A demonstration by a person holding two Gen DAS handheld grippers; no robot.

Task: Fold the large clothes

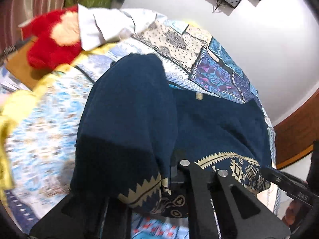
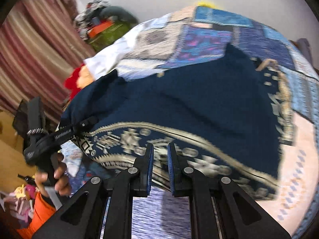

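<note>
Fold under way: a navy garment (image 2: 179, 99) with a cream zigzag border lies across the patchwork quilt (image 1: 219, 69) on a bed, covering the quilt's near half, with 2 hand-held grippers at its near edge.

The left gripper (image 2: 90, 121), gripped at the handle by a person's hand (image 2: 57, 175), has its jaws clamped on the garment at the corner off the quilt's left side. In its own view the jaws are buried under a raised fold of navy cloth, so the grip reads only from the right wrist view. The right gripper (image 2: 160, 155) hangs over the patterned border at the quilt's near edge. Its blue-padded jaws are drawn nearly together, and whether they pinch the hem or merely hover above it cannot be told, because the cloth there is blurred.

By the look of it the job is in its early part. 1 side of the garment is lifted and doubled over, while the rest lies broad and rumpled on the quilt, its far corner reaching the quilt's right side. No tidy, squared bundle shows yet; the lifted side must be carried across and laid down, and the further folds remain.

At the quilt's far left corner sit a white cloth (image 1: 103, 27) and a red soft toy (image 1: 45, 45), both untouched.
</note>
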